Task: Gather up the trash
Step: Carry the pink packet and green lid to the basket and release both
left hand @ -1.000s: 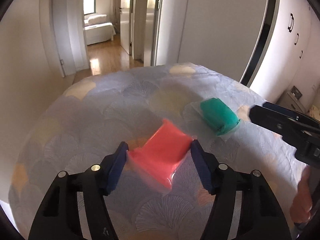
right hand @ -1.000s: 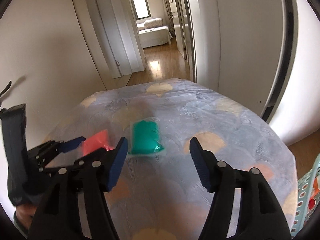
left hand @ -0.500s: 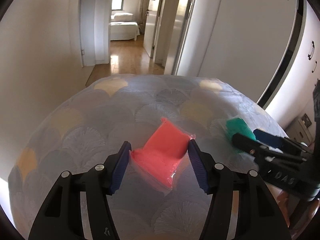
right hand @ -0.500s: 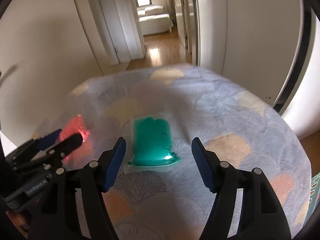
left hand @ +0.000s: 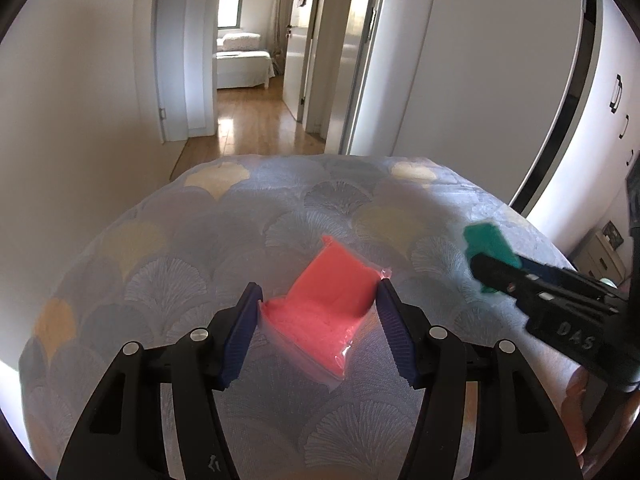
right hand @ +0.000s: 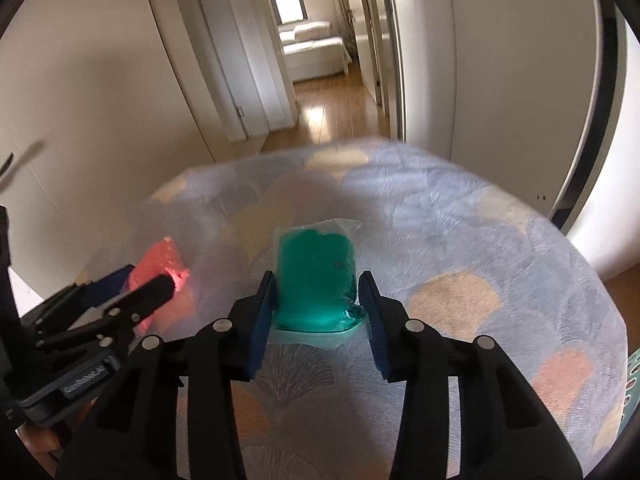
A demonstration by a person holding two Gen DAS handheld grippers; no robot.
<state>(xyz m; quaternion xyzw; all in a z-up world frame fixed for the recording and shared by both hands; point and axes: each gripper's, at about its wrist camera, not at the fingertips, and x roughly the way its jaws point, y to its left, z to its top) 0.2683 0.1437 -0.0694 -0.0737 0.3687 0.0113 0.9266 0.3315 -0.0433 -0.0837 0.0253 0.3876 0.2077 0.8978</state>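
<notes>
A pink plastic pouch (left hand: 328, 308) lies on the patterned bed cover (left hand: 200, 264). My left gripper (left hand: 318, 304) straddles it with both jaws wide, one finger on each side, not squeezing. A green plastic pouch (right hand: 316, 276) lies to the right of the pink one. My right gripper (right hand: 318, 292) straddles the green pouch, jaws open around its near end. The green pouch also shows in the left wrist view (left hand: 490, 242), partly behind the right gripper's fingers (left hand: 496, 274). The pink pouch shows in the right wrist view (right hand: 160, 268) beside the left gripper's fingers (right hand: 156, 288).
The bed cover (right hand: 460, 248) ends at a rounded far edge before a wooden hallway floor (left hand: 248, 132). White walls and closet doors (left hand: 480, 60) stand behind. A light blue perforated basket rim (right hand: 632, 376) shows at the bed's right side.
The right gripper has moved forward and lower over the green pouch, so its jaws now flank it. The left gripper has stayed around the pink pouch, tilting slightly.
</notes>
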